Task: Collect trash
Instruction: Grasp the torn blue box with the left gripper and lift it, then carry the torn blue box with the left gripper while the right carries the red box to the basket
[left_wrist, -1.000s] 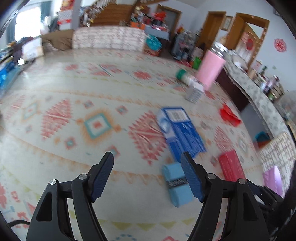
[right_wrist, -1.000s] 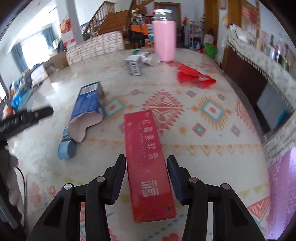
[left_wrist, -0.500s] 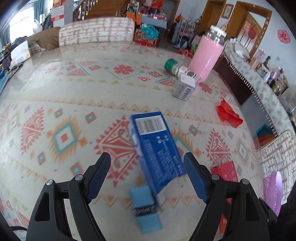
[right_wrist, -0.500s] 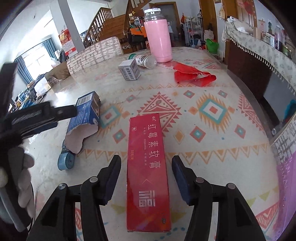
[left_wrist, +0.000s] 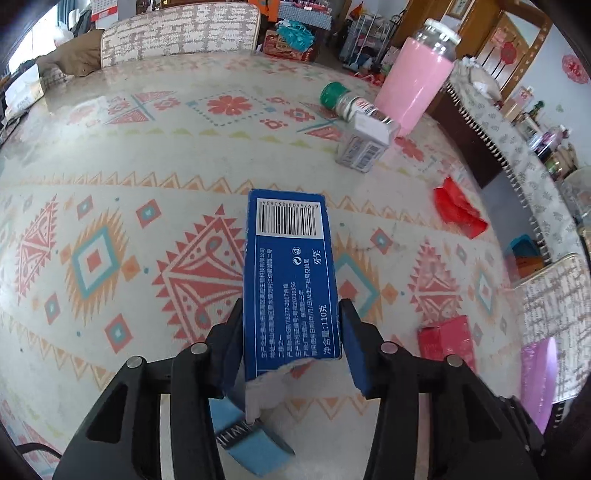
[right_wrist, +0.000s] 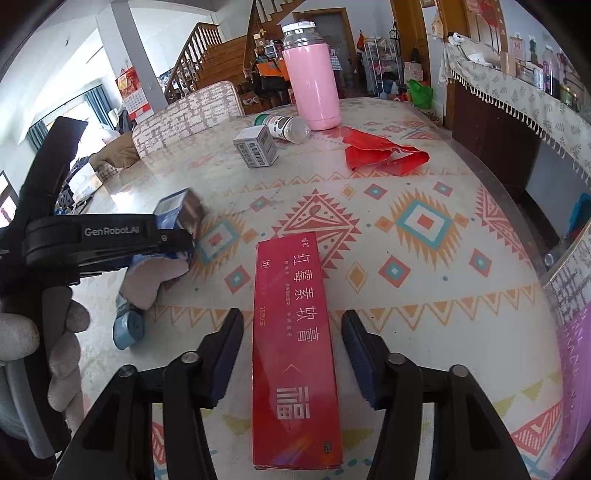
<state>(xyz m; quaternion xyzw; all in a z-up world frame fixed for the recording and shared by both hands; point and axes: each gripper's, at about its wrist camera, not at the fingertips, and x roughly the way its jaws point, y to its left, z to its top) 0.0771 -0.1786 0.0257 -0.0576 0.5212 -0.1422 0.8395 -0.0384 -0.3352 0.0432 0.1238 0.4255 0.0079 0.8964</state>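
Observation:
A torn blue carton (left_wrist: 291, 280) lies on the patterned table, lengthwise between my left gripper's (left_wrist: 291, 343) fingers; the pads sit at its sides with a thin gap on the right, so the jaws look open around it. The carton also shows in the right wrist view (right_wrist: 177, 218). A long red box (right_wrist: 295, 339) lies between my right gripper's (right_wrist: 291, 350) open fingers, with clear gaps on both sides. A light blue roll (left_wrist: 255, 446) lies under the left gripper.
A pink flask (right_wrist: 314, 77), a lying bottle with a green cap (right_wrist: 286, 127), a small grey box (right_wrist: 256, 147) and a red wrapper (right_wrist: 380, 155) are at the far side. A chair (right_wrist: 188, 114) stands behind. The table edge (right_wrist: 509, 195) runs along the right.
My left gripper has moved forward over the blue carton, which now lies between its fingers. My right gripper has held its place around the red box.

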